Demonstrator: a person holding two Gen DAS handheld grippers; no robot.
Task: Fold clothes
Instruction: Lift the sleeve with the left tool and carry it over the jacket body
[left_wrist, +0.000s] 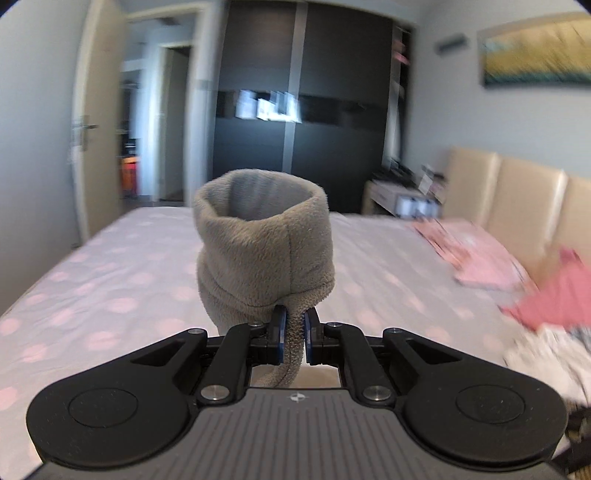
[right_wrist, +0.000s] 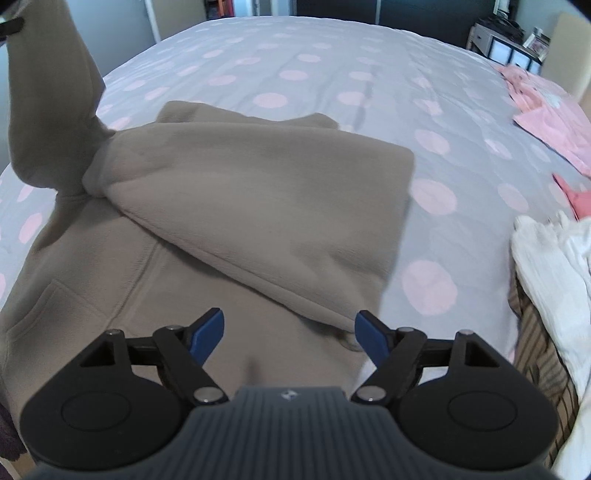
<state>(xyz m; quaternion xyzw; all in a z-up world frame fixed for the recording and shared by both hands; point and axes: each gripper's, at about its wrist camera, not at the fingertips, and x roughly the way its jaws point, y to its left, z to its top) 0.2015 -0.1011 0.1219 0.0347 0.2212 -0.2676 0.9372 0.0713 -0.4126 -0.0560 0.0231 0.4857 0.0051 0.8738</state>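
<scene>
My left gripper (left_wrist: 293, 325) is clamped on the hem of a grey fleece sleeve (left_wrist: 264, 243), lifted clear of the bed (left_wrist: 110, 280); the open cuff stands up in front of the lens like a short tube, and a strip of its fabric runs down between the blue pads (left_wrist: 280, 330). From the right wrist camera the same sleeve (right_wrist: 48, 107) rises at the upper left, pulled up and away from the rest of the grey fleece jacket (right_wrist: 236, 221), which lies spread on the grey bedspread with pink dots (right_wrist: 332, 74). One side of the jacket is folded diagonally across the body, its edge running down toward my right gripper (right_wrist: 290, 332). A front seam and a pocket show on the part lying flat at the lower left.

My right gripper hangs over the jacket's near edge with its jaws well apart and nothing between them; the blue fingertips (right_wrist: 208, 330) stand clear of the fleece.

To the right on the bed lie other clothes: a pale pink folded garment (right_wrist: 546, 110) near the beige padded headboard (left_wrist: 509, 199), a darker pink piece (right_wrist: 580, 199) beside it, and a white garment (right_wrist: 554, 266) heaped at the near right edge. Beyond the bed, the left wrist view shows a dark wardrobe (left_wrist: 306, 92), an open door (left_wrist: 99, 122) on the left and a framed picture (left_wrist: 535, 51) on the wall, all smeared by motion blur.
</scene>
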